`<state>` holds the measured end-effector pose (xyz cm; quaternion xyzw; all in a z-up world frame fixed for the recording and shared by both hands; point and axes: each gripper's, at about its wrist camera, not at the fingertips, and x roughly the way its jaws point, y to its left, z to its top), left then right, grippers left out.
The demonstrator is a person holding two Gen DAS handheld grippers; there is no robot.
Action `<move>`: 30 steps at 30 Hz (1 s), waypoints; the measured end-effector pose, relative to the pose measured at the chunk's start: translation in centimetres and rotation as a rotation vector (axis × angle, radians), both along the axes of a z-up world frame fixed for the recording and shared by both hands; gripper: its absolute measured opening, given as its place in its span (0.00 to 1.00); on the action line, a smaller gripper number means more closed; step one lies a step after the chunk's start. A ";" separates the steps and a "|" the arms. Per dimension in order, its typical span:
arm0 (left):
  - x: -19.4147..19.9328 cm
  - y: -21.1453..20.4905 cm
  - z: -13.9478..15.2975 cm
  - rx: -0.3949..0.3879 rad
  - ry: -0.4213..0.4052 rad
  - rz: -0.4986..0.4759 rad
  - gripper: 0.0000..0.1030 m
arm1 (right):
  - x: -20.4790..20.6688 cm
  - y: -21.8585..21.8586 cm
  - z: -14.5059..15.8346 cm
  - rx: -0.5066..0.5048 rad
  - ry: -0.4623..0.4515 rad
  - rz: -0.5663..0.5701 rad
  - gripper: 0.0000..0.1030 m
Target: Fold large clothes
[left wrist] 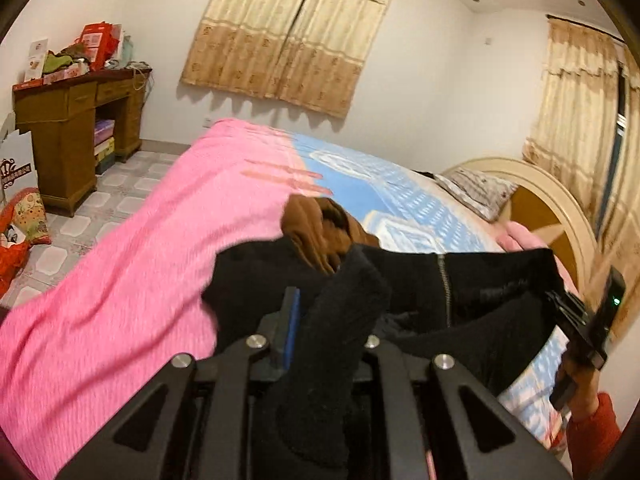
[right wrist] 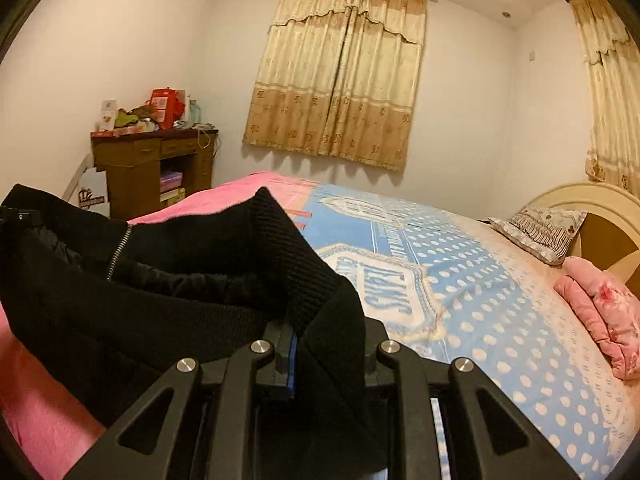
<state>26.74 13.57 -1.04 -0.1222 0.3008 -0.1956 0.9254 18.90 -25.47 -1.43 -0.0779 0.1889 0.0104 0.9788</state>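
Two hand-held grippers, left hand-held gripper [left wrist: 320, 332], right hand-held gripper [right wrist: 320, 344], clamping one black jacket [right wrist: 168, 280]

Both my grippers are clamped down right now. My left gripper [left wrist: 320, 320] has its jaws pinched on a thick fold of the black jacket [left wrist: 492, 280], with fabric bunched between the fingers and draping back over the frame. My right gripper [right wrist: 320, 344] does the same on the ribbed edge. Off to the right of my left gripper I can see my right hand [left wrist: 576, 384] in a red sleeve [left wrist: 592, 436], wrapped around the other handle.
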 end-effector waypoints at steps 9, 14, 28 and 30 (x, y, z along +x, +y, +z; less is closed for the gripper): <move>8.8 -1.7 -3.0 0.021 0.080 0.067 0.14 | 10.2 -2.0 -3.3 0.151 0.175 -0.045 0.19; 7.7 -2.1 -4.6 0.041 0.079 0.034 0.14 | 10.2 -3.1 -6.3 0.215 0.242 -0.047 0.19; -10.4 1.3 0.4 -0.022 -0.179 -0.139 0.13 | -5.3 -4.8 -2.7 0.354 0.185 0.254 0.20; -13.7 1.8 0.1 -0.012 -0.172 -0.190 0.13 | -7.8 -4.5 -3.6 0.352 0.234 0.313 0.20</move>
